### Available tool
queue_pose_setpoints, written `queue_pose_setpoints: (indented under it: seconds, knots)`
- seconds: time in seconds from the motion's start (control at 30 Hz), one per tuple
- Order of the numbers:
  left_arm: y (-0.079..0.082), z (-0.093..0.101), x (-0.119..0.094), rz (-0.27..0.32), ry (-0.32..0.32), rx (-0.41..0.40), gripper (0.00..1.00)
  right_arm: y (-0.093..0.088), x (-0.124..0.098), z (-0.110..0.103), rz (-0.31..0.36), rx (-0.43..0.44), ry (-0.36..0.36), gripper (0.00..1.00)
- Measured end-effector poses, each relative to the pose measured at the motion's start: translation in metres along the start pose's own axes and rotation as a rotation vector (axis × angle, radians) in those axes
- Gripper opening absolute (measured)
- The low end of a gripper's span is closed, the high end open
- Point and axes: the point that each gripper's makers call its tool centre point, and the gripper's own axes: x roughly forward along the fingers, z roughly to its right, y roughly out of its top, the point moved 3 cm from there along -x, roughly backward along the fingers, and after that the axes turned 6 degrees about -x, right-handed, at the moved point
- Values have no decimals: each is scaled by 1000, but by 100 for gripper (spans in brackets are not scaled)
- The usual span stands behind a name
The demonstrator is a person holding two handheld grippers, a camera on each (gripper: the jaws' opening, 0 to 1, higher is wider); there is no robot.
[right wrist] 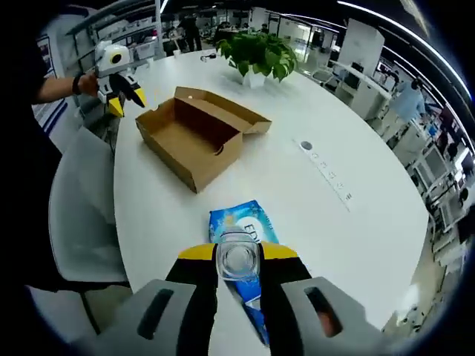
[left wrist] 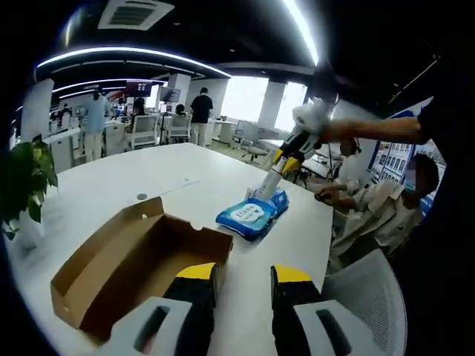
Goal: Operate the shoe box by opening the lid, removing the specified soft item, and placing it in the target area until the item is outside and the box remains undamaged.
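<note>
Jaws of the right gripper [right wrist: 237,261] are seen in the right gripper view pressed against the near end of a blue wet-wipes pack [right wrist: 242,226], with the clear flip cap of the pack pinched between the yellow-tipped black pads. The pack is laid flat on the white table [right wrist: 356,148], outside the box and just in front of it. In the left gripper view the same gripper [left wrist: 265,194] is shown coming down from the upper right, held in a hand [left wrist: 334,132], its tips set on the far end of the pack [left wrist: 252,213].

The left gripper [left wrist: 243,278] is held above the near table edge, its jaws spread apart with bare table seen between them and nothing gripped. In the right gripper view it [right wrist: 122,95] is seen at the far left, off the table edge, beside a white mesh chair [right wrist: 89,200].

The cardboard shoe box [right wrist: 194,141] is set open on the table, its lid folded back flat on the far side and its inside bare brown card; no damage can be made out. In the left gripper view the box [left wrist: 133,263] is placed left of the pack, near but apart.

A potted green plant [right wrist: 260,53] is stood on the table beyond the box. A seated person [left wrist: 378,208] is found at the far side of the table, and other people are stood in the office behind.
</note>
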Motion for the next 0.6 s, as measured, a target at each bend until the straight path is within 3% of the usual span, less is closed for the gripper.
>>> queue_pose_setpoints:
  seconds: [0.3, 0.6]
  knots:
    - [3, -4, -3, -2, 24, -4, 29, -10, 24, 35, -121, -112, 14, 18]
    - [4, -3, -6, -13, 48, 0, 29, -17, 38, 69, -163, -137, 8, 18]
